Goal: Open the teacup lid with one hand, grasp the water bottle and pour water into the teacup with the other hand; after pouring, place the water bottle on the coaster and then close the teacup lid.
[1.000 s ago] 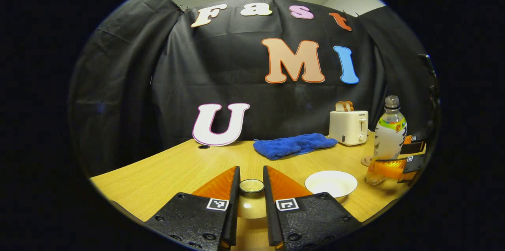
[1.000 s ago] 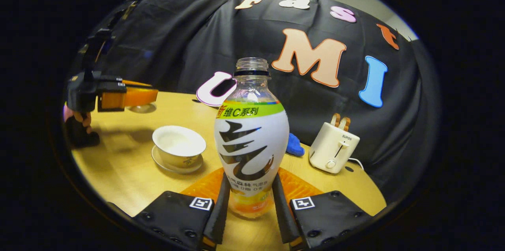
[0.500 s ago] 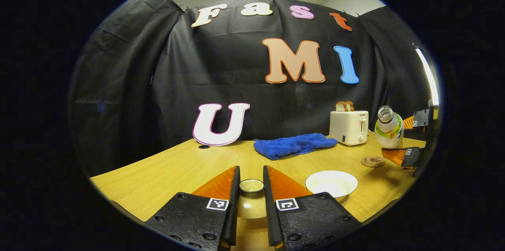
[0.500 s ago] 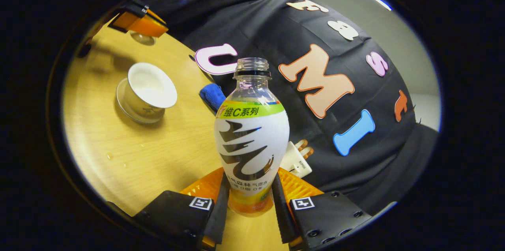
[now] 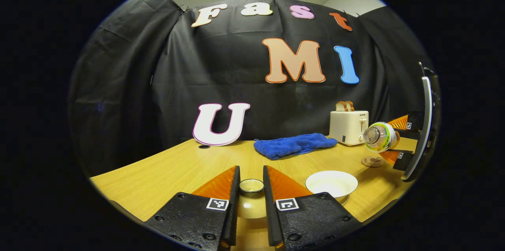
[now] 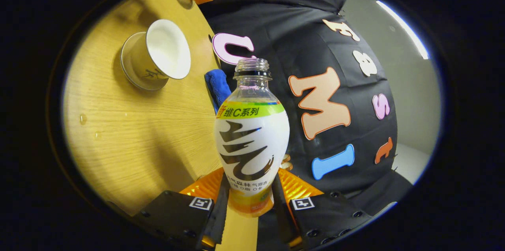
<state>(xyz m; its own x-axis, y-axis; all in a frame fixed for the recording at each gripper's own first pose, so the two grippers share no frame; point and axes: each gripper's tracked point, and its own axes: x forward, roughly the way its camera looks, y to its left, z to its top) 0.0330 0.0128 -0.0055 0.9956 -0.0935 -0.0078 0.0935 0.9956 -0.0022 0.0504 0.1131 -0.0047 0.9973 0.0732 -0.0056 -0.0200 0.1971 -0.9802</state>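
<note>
Left gripper view — coaster (image 5: 372, 161); right gripper view — bottle (image 6: 251, 132) label.

Dim booth, ceiling strip light (image 6: 402, 28) overhead; soft shadows on desk (image 5: 165, 172); strong fisheye bending at edges; focus sharp.

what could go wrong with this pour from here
The water bottle in the right claw is tipped nearly level, but its mouth looks off to the side of the teacup, so water may hit the table. Droplets already sit there. The left claw pinches only the lid's knob, which might slip.
</note>
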